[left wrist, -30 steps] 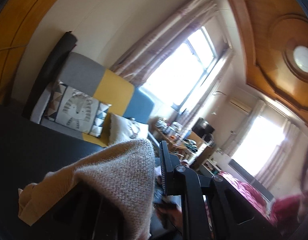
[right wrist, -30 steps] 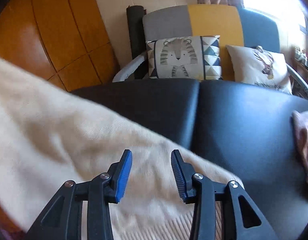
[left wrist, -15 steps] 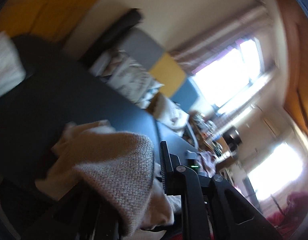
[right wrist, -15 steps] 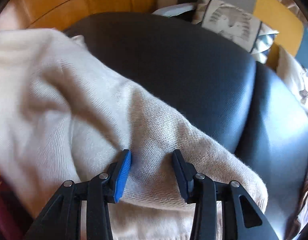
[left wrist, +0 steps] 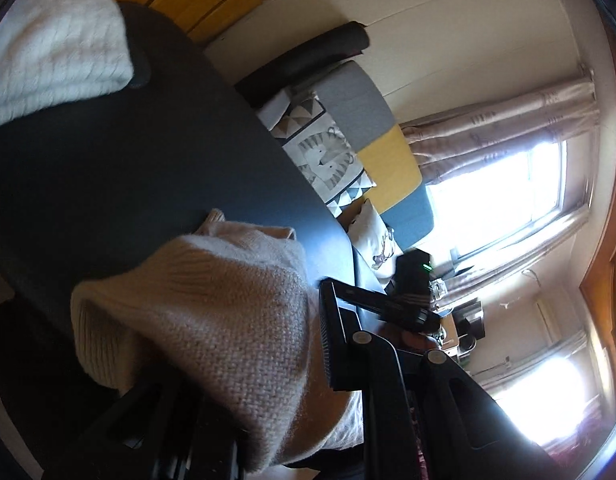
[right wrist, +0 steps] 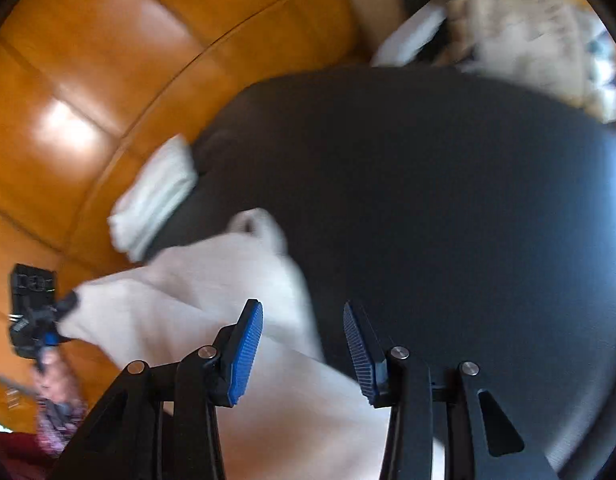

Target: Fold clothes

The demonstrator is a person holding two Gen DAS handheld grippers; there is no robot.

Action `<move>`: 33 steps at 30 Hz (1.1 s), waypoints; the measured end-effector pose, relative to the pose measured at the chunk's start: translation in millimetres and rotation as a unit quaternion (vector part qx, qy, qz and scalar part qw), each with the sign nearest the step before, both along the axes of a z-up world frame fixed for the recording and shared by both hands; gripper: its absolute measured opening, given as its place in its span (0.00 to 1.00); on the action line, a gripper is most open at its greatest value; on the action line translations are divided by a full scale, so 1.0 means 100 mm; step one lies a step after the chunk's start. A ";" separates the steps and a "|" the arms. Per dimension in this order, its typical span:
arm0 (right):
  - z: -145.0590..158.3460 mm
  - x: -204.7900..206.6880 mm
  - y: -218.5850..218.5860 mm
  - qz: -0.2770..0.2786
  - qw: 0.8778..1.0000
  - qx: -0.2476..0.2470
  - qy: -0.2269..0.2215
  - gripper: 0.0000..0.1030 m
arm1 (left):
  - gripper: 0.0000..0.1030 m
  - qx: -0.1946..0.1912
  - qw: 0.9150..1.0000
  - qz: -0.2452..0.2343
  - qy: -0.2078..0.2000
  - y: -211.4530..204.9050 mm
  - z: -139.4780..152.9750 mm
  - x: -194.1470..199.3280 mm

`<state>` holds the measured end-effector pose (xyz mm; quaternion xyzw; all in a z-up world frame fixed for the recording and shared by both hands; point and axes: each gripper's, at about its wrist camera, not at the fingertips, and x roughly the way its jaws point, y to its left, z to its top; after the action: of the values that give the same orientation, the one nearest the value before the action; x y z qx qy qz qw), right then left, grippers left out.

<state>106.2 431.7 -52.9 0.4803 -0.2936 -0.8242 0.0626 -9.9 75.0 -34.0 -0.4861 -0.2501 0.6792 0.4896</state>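
Observation:
A beige knit sweater lies bunched on the black leather seat. My left gripper is shut on a fold of it, and the knit drapes over and hides one finger. The right wrist view is blurred. There the same sweater spreads pale under my right gripper, whose blue-padded jaws stand open just above the cloth without pressing it. At that view's left edge, my left gripper holds the sweater's far corner.
A folded white garment sits at the seat's edge, also seen as the white garment in the right wrist view. Orange wood panelling lies beyond. A sofa with a tiger cushion stands behind the seat, under a bright window.
My left gripper dropped and rolled, bringing the sweater down onto the black seat. My right gripper swung left over the sweater toward the folded white garment, jaws still open.

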 end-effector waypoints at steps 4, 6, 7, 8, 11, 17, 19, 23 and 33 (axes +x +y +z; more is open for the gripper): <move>-0.27 -0.32 -0.12 0.008 0.999 -0.018 -0.046 0.42 | 0.13 -0.006 1.000 0.000 0.003 0.00 -0.01 -0.03; -0.44 -0.41 -0.14 0.003 0.997 -0.033 -0.068 0.43 | 0.13 -0.011 1.000 0.003 0.000 0.00 -0.03 -0.04; -0.49 -0.40 -0.10 -0.015 0.998 -0.040 -0.055 0.40 | 0.13 -0.013 1.000 0.004 -0.002 0.01 -0.04 -0.05; -0.49 -0.37 -0.10 -0.021 0.998 -0.045 -0.042 0.34 | 0.13 -0.014 1.000 0.005 -0.003 0.02 -0.05 -0.05; -0.41 -0.23 -0.09 -0.042 0.998 -0.044 -0.001 0.10 | 0.13 -0.019 1.000 0.004 -0.004 0.08 -0.06 -0.07; -0.23 0.20 0.18 -0.143 0.981 -0.092 0.089 0.08 | 0.13 -0.034 0.999 -0.025 0.030 0.42 0.11 -0.11; -0.17 0.36 0.32 -0.180 0.972 -0.104 0.113 0.07 | 0.13 -0.038 0.997 -0.039 0.049 0.57 0.20 -0.11; -0.01 0.80 0.69 -0.264 0.944 -0.106 0.168 0.00 | 0.13 -0.052 0.991 -0.083 0.091 1.04 0.40 -0.12; 0.19 1.05 0.85 -0.215 0.967 0.031 0.130 0.30 | 0.13 -0.093 0.986 -0.090 0.106 1.55 0.09 -0.13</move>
<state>210.8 516.7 -33.5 0.2967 -0.3536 -0.8822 -0.0935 -22.4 230.0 -25.3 -0.4749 -0.0879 0.7005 0.5254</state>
